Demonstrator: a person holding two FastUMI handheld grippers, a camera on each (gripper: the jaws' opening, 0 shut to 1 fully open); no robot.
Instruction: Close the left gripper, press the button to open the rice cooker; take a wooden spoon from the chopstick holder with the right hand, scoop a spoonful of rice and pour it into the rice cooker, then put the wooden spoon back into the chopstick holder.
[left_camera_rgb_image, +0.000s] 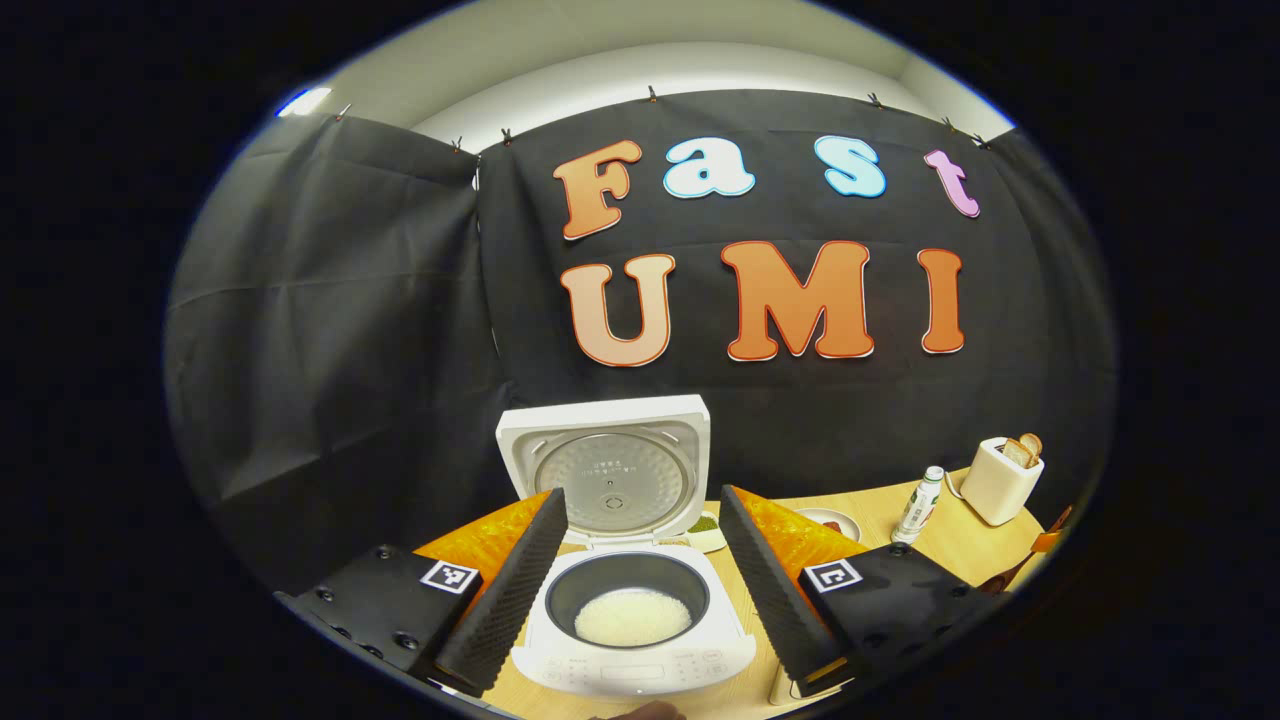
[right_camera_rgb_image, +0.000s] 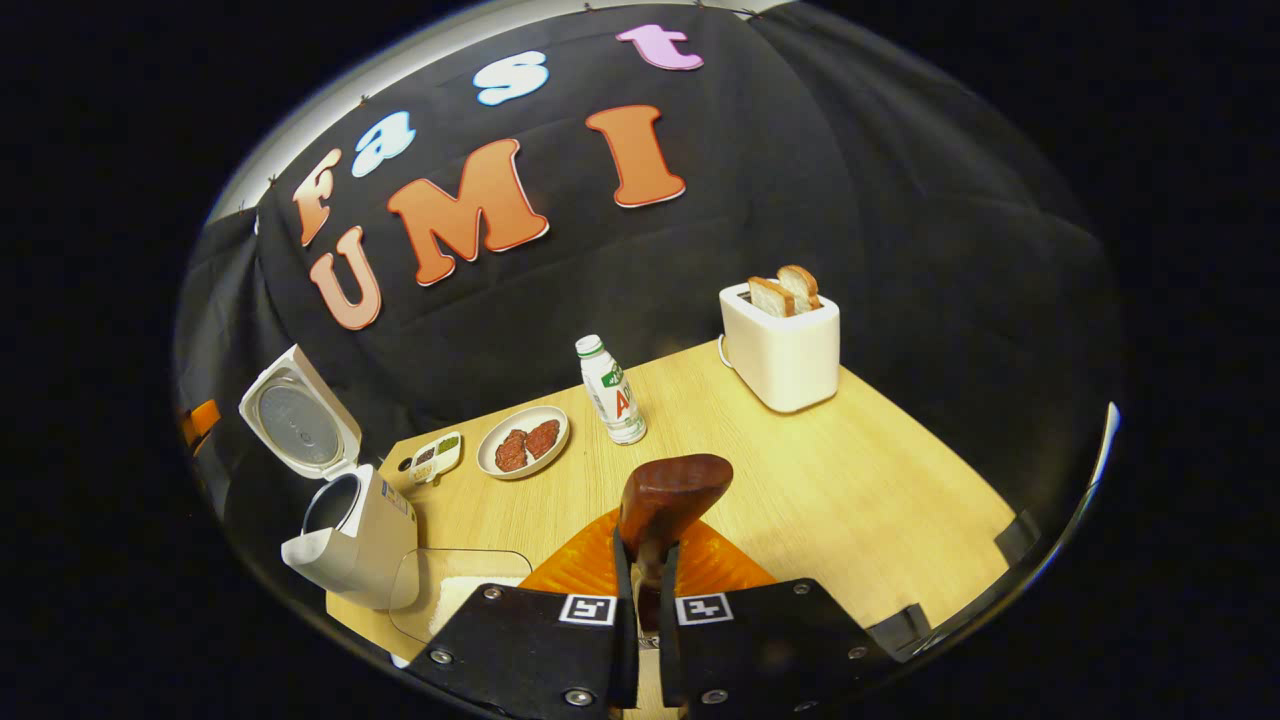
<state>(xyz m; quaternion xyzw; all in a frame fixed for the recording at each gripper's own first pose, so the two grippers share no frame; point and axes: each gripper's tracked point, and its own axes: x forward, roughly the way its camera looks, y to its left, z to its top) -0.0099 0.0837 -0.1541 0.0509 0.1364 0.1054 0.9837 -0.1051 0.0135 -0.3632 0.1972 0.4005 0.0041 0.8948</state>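
The white rice cooker (left_camera_rgb_image: 632, 668) stands with its lid (left_camera_rgb_image: 610, 470) raised, and white rice (left_camera_rgb_image: 632, 616) lies in its dark inner pot. My left gripper (left_camera_rgb_image: 640, 495) is open, with its fingers spread wide on either side of the cooker and nothing between them. In the right gripper view the cooker (right_camera_rgb_image: 372, 545) sits at the lower left with its lid (right_camera_rgb_image: 297, 425) up. My right gripper (right_camera_rgb_image: 645, 565) is shut on the handle of a dark wooden spoon (right_camera_rgb_image: 670, 495). The spoon's bowl sticks out ahead over the table.
On the wooden table (right_camera_rgb_image: 860, 490) stand a white toaster (right_camera_rgb_image: 782, 340) with bread, a small bottle (right_camera_rgb_image: 611, 390), a plate (right_camera_rgb_image: 523, 441) with dark pieces and a small dish (right_camera_rgb_image: 436, 455). A clear container (right_camera_rgb_image: 455, 590) with rice sits beside the cooker.
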